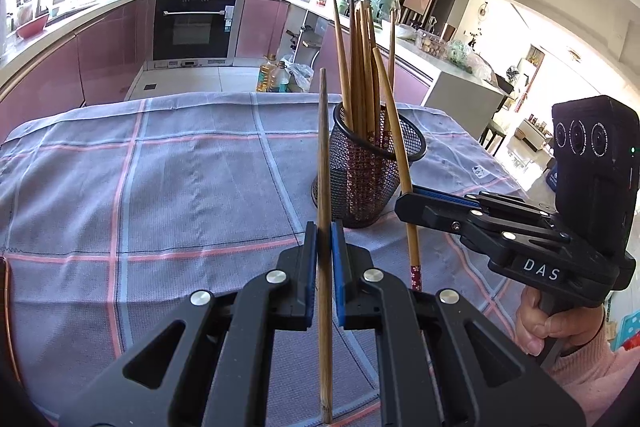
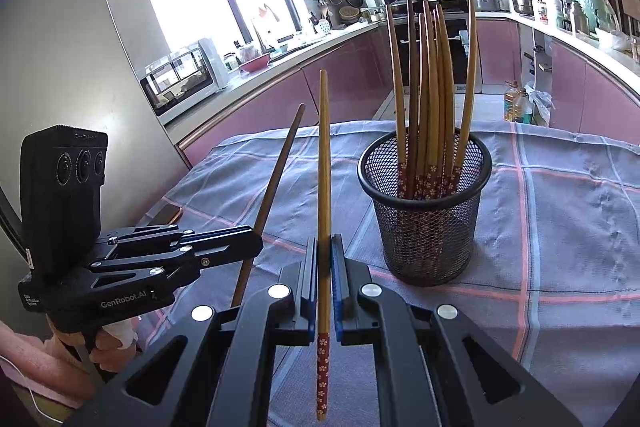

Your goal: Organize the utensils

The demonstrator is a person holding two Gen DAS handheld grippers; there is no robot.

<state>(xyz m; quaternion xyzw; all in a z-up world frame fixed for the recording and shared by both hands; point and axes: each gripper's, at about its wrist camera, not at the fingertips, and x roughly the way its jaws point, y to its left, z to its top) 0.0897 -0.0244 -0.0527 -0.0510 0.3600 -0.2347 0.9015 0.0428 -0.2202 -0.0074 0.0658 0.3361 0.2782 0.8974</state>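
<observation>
On checked grey cloth (image 2: 560, 227) in a kitchen, left gripper (image 1: 324, 247) pinching a plain brown wooden chopstick (image 1: 323, 147), right gripper (image 2: 325, 259) pinching a flower-patterned red-ended wooden chopstick (image 2: 324, 155); probably next, tipping each into the black mesh cup (image 2: 428, 239).

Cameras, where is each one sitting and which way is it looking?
Left wrist view: sits on the left claw, looking forward and down along it at a plain chopstick it pinches, the mesh cup and the oven; the right claw and a hand show.
Right wrist view: sits on the right claw, facing its flowered chopstick, the cup and the window; the left claw shows.
Both share the cup, checked cloth and kitchen.
</observation>
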